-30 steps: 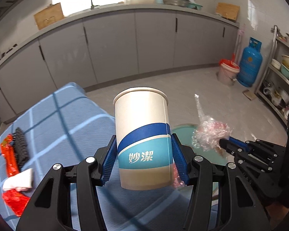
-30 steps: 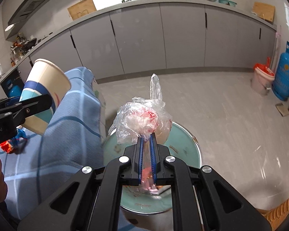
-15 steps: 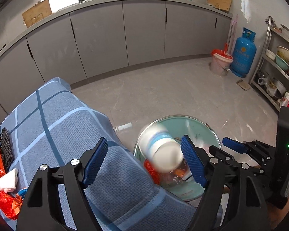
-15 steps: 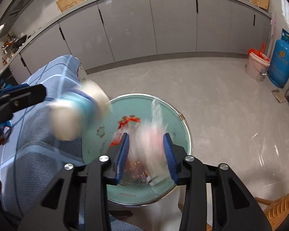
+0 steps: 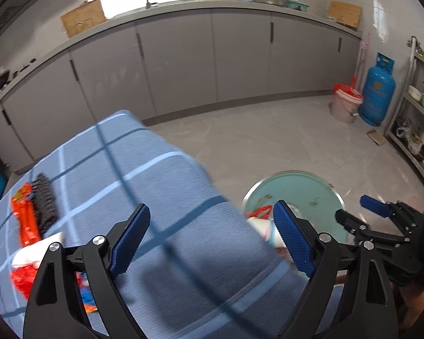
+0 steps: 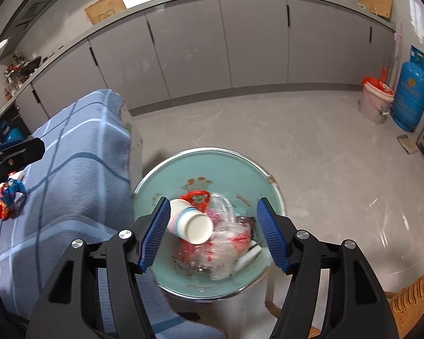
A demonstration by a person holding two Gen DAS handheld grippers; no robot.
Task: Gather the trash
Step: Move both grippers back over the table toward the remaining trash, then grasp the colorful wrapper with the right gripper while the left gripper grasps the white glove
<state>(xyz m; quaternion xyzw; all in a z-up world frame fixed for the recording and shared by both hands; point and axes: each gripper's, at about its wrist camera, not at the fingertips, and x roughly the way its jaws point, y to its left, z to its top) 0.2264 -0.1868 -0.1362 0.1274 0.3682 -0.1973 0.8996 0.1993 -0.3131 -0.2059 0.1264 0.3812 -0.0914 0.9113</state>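
Observation:
A teal basin beside the table holds the paper cup on its side, a crumpled clear plastic bag and a red wrapper. My right gripper is open and empty above the basin. My left gripper is open and empty over the blue checked tablecloth near its right edge. The basin and cup also show in the left wrist view. On the cloth at the left lie an orange wrapper, a dark scrubber, a white tissue and red scraps.
Grey kitchen cabinets run along the back wall. A blue gas cylinder and a bucket stand at the far right, beside a metal rack. A wicker chair edge is at the lower right of the right wrist view.
Both grippers opened. The paper cup left the left gripper and the plastic bag left the right one; both now lie in the basin. The left gripper has swung back over the table.

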